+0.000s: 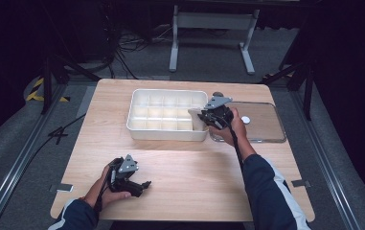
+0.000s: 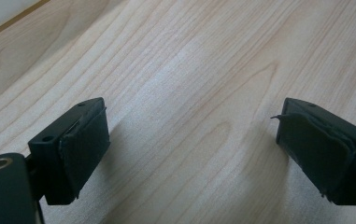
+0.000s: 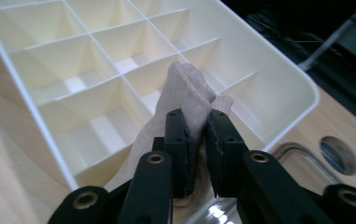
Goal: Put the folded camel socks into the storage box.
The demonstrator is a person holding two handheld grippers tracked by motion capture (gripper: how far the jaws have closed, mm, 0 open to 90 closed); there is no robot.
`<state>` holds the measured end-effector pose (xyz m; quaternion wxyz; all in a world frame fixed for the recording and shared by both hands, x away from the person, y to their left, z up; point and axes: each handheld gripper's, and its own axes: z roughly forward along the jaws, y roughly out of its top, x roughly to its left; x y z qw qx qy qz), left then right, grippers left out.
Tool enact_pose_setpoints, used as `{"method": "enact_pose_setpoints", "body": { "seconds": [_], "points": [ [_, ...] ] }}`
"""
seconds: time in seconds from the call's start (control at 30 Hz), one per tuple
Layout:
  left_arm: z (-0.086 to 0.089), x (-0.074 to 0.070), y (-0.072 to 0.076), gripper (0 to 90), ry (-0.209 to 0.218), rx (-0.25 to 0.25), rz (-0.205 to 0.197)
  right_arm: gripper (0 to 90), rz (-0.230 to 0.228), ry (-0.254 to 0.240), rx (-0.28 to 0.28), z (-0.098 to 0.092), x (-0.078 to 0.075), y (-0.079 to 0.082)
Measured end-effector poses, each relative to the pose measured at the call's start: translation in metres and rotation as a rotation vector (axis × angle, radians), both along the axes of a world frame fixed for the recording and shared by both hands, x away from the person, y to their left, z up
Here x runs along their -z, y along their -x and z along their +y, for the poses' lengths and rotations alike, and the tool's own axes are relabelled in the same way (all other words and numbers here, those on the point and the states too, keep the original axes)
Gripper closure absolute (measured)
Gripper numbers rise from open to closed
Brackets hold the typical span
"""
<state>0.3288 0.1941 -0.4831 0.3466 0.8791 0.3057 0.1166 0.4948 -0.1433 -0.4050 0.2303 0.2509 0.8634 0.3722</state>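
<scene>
Beige folded cloth point(image 3: 189, 100) hangs pinched in the right gripper point(image 3: 199, 140) fingers, above the near-right corner compartments of the white divided plastic tray point(image 1: 137, 125). Left gripper point(image 1: 139, 184), fingers spread wide and empty, rests on the wooden tabletop point(image 1: 194, 182) well away from the tray.

Ribbed beige cloth point(image 3: 189, 95), glossy plastic tray point(image 3: 278, 88), matt wooden table point(image 2: 203, 60), perhaps laminate.

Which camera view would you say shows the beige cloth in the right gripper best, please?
The right gripper view: the beige cloth sits close up, pinched between the right gripper jaws over the white divided tray. The high view gives just a small pale patch by the tray's corner. The left gripper view looks at bare tabletop.
</scene>
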Motion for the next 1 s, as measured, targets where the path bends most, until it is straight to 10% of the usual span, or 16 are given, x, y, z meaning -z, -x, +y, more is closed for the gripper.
{"method": "enact_pose_setpoints", "body": {
  "seconds": [0.4,1.0],
  "points": [
    [0.0,0.0,0.0,9.6,0.0,-0.001,0.0,79.9,0.066,0.123,-0.114,0.004,0.006,0.001],
    [0.0,0.0,0.001,9.5,0.005,-0.013,0.003,81.5,0.206,0.233,-0.115,0.012,0.006,-0.012]
  ]
}}
